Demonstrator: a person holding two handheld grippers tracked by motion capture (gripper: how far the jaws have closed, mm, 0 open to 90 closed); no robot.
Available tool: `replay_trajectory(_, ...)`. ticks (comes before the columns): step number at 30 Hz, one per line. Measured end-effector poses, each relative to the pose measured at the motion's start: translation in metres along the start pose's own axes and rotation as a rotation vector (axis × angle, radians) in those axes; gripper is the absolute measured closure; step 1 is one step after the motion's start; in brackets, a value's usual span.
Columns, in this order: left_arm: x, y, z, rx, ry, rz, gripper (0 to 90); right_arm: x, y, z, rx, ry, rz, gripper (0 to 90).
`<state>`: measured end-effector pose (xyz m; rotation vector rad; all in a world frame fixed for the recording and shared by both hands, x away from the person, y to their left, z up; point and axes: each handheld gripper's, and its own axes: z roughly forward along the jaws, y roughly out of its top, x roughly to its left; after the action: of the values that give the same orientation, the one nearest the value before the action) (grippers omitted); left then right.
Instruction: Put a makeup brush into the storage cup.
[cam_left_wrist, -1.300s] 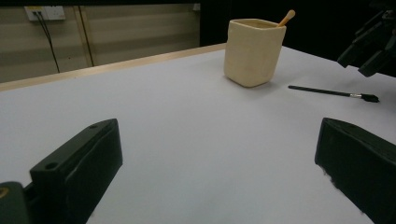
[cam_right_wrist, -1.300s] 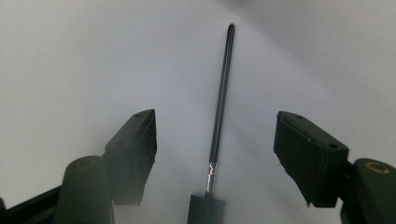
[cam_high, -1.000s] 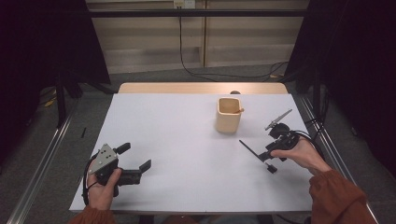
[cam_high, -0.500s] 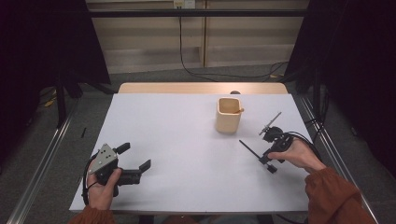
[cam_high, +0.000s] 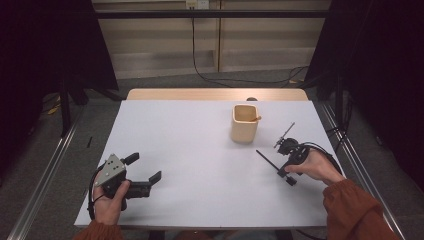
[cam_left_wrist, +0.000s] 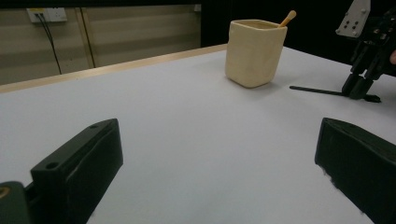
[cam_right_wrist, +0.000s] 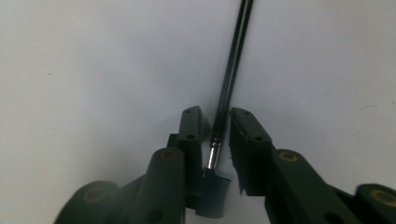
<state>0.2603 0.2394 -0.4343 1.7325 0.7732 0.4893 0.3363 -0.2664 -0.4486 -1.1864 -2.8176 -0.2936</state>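
A thin black brush (cam_high: 267, 161) with a metal collar and a small comb-like head lies on the white table (cam_high: 190, 130) at the right. My right gripper (cam_high: 285, 176) points down over its head end. In the right gripper view the brush handle (cam_right_wrist: 229, 79) runs up between the jaws of that gripper (cam_right_wrist: 215, 112). The jaws have just been closing, and a slim gap still shows on each side of the handle. My left gripper (cam_high: 145, 167) rests open near the front left corner, with nothing between its jaws (cam_left_wrist: 219, 135).
A cream square cup (cam_high: 244, 125) stands at the middle right of the table, with a wooden stick (cam_high: 256, 118) leaning inside it. From the left gripper view the cup (cam_left_wrist: 254, 51) sits ahead, with the brush (cam_left_wrist: 313, 89) and right gripper (cam_left_wrist: 362, 84) to its right.
The right hand has shifted slightly left and tipped its gripper down onto the brush's near end, and the jaws have narrowed around it. The left gripper has not moved.
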Motion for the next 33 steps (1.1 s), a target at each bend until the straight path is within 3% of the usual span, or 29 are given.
replay_trajectory(4, -0.0006, 0.0002, -0.0001, 0.001, -0.003, 0.005, 1.0, -0.0005, 0.0003, 0.0005, 0.004, -0.019, 0.015, 81.2)
replay_trajectory(11, -0.0006, 0.0002, -0.0001, 0.002, -0.004, 0.005, 1.0, 0.0023, 0.0043, 0.0014, 0.034, -0.041, 0.002, 81.7)
replay_trajectory(18, -0.0006, 0.0001, -0.0005, 0.000, -0.006, 0.007, 1.0, -0.0006, 0.0046, 0.0014, 0.035, -0.030, 0.010, 85.9)
replay_trajectory(33, 0.0006, 0.0000, -0.0009, -0.002, 0.002, 0.001, 1.1, -0.0023, 0.0043, -0.0002, 0.033, -0.018, 0.009, 86.2)
